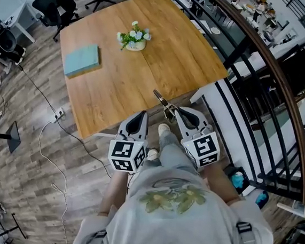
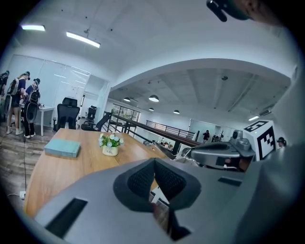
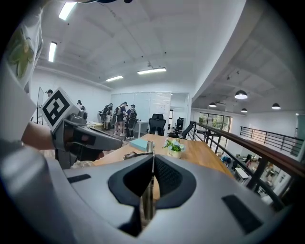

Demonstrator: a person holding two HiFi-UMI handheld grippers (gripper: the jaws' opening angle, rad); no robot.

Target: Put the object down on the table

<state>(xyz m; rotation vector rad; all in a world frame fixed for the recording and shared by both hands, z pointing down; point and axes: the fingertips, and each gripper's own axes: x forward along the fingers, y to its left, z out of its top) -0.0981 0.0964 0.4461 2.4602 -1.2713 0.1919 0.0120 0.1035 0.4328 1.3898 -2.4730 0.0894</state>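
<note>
Floor: grey-brown wood planks [image 1: 28,133] with a cable [image 1: 47,151] trailing across them beside the table.
Table: pale wooden top [image 1: 164,55], seen from above, with one edge just ahead of the person.
Railing: dark bars under a brown handrail [image 1: 265,65] curve along the table's right side.
Person: seen from above in a light printed shirt [image 1: 174,201], standing at the table's near edge with a gripper in each hand.
Left gripper: [image 1: 141,114] held level before the table edge, its jaws together and nothing between them.
Right gripper: [image 1: 176,111] just beside the left one, its jaws closed tight on the thin metal object.
Book: teal, closed [image 1: 82,59], lying flat near the table's left edge.
Flower pot: small and white with pale blooms [image 1: 133,38], standing on the table's far part, well apart from the book.
Thin metal object: [image 1: 160,98] pinched in the right gripper, its free end over the table's near edge and not resting on the top.
</note>
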